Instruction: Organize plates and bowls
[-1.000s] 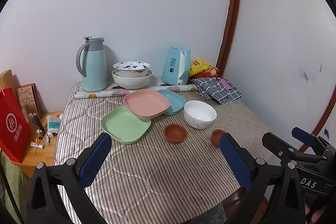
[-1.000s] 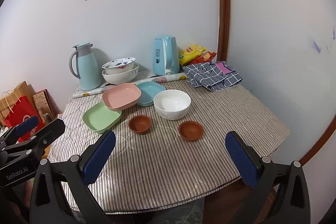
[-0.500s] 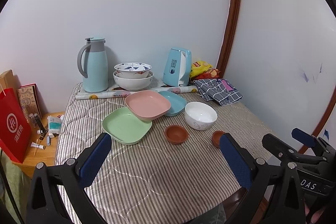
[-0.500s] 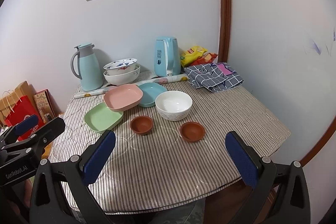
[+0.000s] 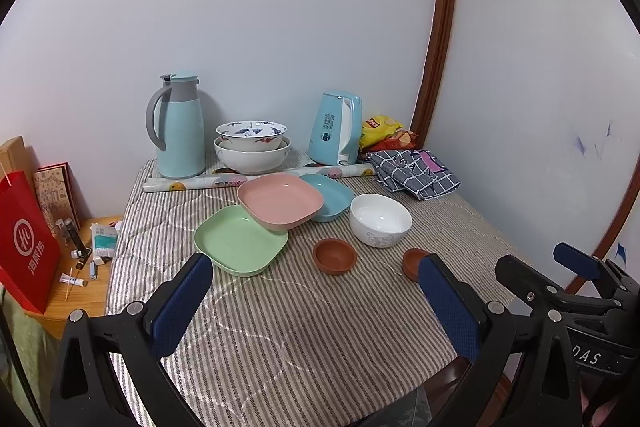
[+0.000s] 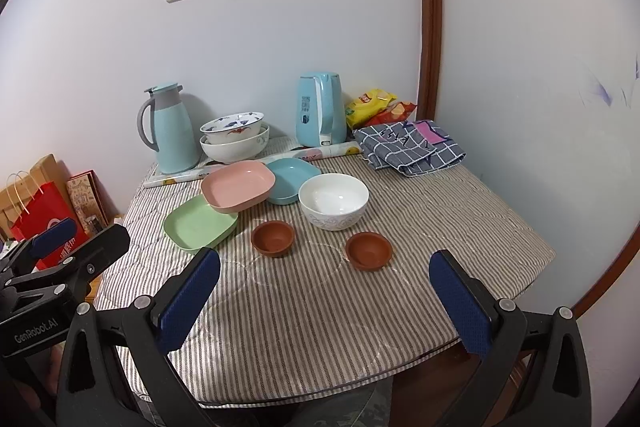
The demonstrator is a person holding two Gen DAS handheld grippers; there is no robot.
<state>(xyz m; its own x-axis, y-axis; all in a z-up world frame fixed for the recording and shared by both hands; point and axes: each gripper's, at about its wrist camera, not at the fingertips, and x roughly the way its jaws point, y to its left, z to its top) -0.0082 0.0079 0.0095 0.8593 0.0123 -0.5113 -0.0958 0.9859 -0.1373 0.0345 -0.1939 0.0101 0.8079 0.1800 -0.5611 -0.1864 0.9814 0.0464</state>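
Pink first: found the pink plate [image 5: 280,201] lying askew across the green plate [image 5: 240,243] and the blue plate [image 5: 332,197], all three overlapping near the middle of the table [image 5: 300,339]. Found the white bowl [image 5: 380,221] just beside the blue plate, the near brown bowl [image 5: 334,255] in front of the plates, and the far brown bowl [image 6: 368,251] off to the right of it. Saw two stacked bowls [image 5: 252,147] at the back, between the flask [image 5: 178,127] and the kettle [image 5: 336,135].

Held the left gripper [image 5: 316,279] and the right gripper [image 6: 324,267] over the near edge of the table, tongs spread wide on both, nothing between them, well apart from every dish.

Judged the pink plate the likeliest trouble: pinched at one rim, could have slid off its two neighbours or dragged them along. Judged the white bowl smooth and round-walled, apt to slip from flat pads if taken at a slant, and to knock a brown bowl on the way down. Feared the quilted cloth rucking under any pushed dish. Feared a reach to the back stack clipping the kettle or the flask.

Lost part of the far brown bowl behind a finger of the left gripper in the left view; saw it whole only from the right. Could not settle the blue plate's near edge as tucked under the pink plate or merely behind it, though probably under. Lost the foot of the stacked bowls behind the paper roll [image 5: 240,181].
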